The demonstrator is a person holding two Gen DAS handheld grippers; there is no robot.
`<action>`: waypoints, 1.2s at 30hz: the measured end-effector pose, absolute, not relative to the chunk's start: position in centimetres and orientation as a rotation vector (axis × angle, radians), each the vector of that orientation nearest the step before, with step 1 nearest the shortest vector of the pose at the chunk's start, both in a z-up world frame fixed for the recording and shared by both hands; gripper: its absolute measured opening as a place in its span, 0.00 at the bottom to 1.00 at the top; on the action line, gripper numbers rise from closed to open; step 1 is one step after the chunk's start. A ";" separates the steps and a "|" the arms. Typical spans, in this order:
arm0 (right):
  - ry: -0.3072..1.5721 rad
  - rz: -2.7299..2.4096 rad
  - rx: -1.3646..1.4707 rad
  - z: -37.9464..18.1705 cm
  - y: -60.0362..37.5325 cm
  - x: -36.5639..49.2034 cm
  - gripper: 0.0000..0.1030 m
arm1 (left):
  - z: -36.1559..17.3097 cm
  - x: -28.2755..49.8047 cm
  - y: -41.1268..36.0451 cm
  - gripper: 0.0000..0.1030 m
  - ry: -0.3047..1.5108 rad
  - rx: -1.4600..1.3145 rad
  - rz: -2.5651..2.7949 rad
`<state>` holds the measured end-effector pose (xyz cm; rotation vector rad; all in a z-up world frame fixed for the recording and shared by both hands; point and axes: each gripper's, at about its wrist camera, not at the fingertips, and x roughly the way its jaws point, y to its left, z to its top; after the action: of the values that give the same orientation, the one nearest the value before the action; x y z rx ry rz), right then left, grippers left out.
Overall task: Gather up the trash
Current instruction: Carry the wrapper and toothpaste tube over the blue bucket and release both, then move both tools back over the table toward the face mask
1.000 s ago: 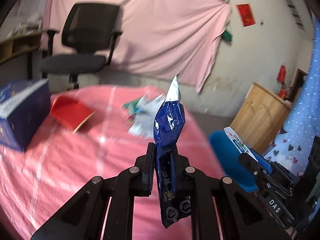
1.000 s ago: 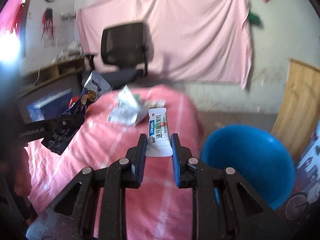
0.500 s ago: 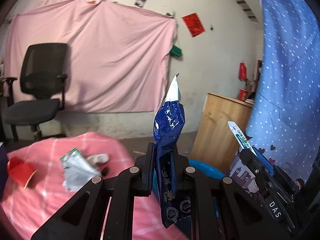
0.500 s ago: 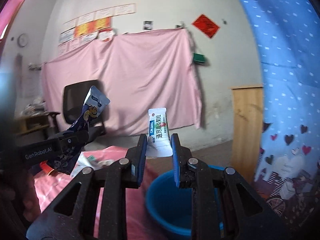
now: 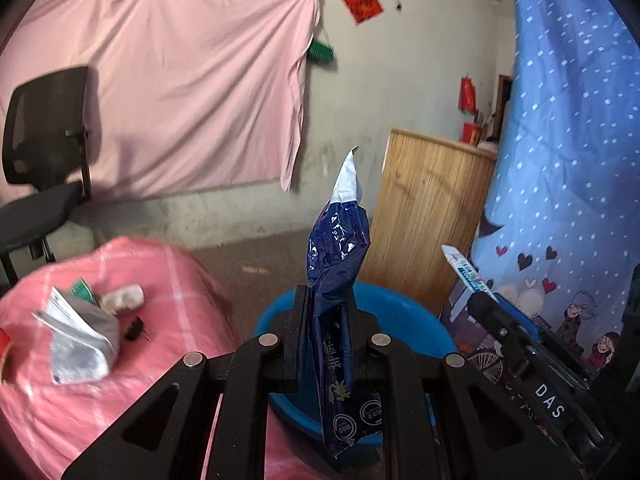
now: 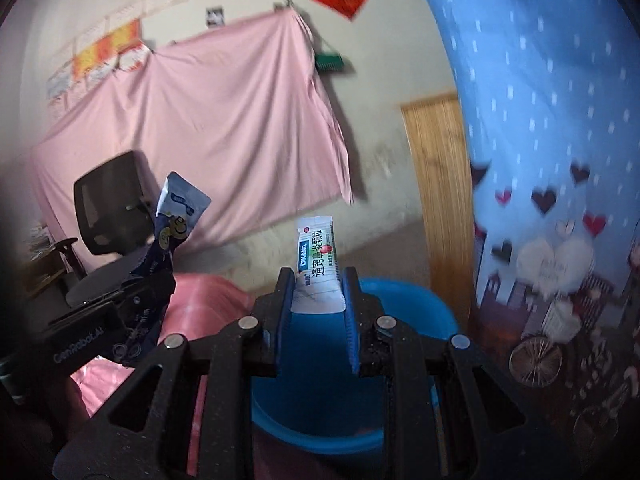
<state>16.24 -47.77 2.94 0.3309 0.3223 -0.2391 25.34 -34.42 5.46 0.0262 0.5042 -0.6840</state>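
Directly below and just beyond both tongs sits the round blue plastic basin (image 6: 404, 308), the right gripper (image 6: 318, 292) nearer, clamping an upright white sachet (image 6: 316, 258), the left gripper (image 5: 326, 312) clamping an upright dark-blue foil wrapper (image 5: 338, 264).

both grippers swung from pink bed (image 5: 100, 392) to above blue basin (image 6: 404, 308)

Both views show strong fisheye distortion: straight edges bow outward and a black vignette rings each frame, heaviest at the left of the right wrist view. The left wrist view is evenly lit by soft daylight and mostly sharp, with glare on the crinkled blue wrapper (image 5: 338, 248) and slight motion blur on the pink cloth (image 5: 160, 92) and wooden cabinet (image 5: 428, 216). The right wrist view is dimmer and smeared, most visibly on the blue curtain (image 6: 540, 120); the white sachet (image 6: 318, 264) remains sharp, and the pink cloth casts a shadow on the wall.
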 end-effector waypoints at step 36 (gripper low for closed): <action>0.459 -0.233 0.413 1.0 -49.8 18.8 0.51 | 1.6 29.1 -34.2 0.41 0.730 -0.061 -0.634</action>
<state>18.78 -49.84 1.04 0.4132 0.4589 -0.2326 29.10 -34.23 1.58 -0.0608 0.7303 -0.6342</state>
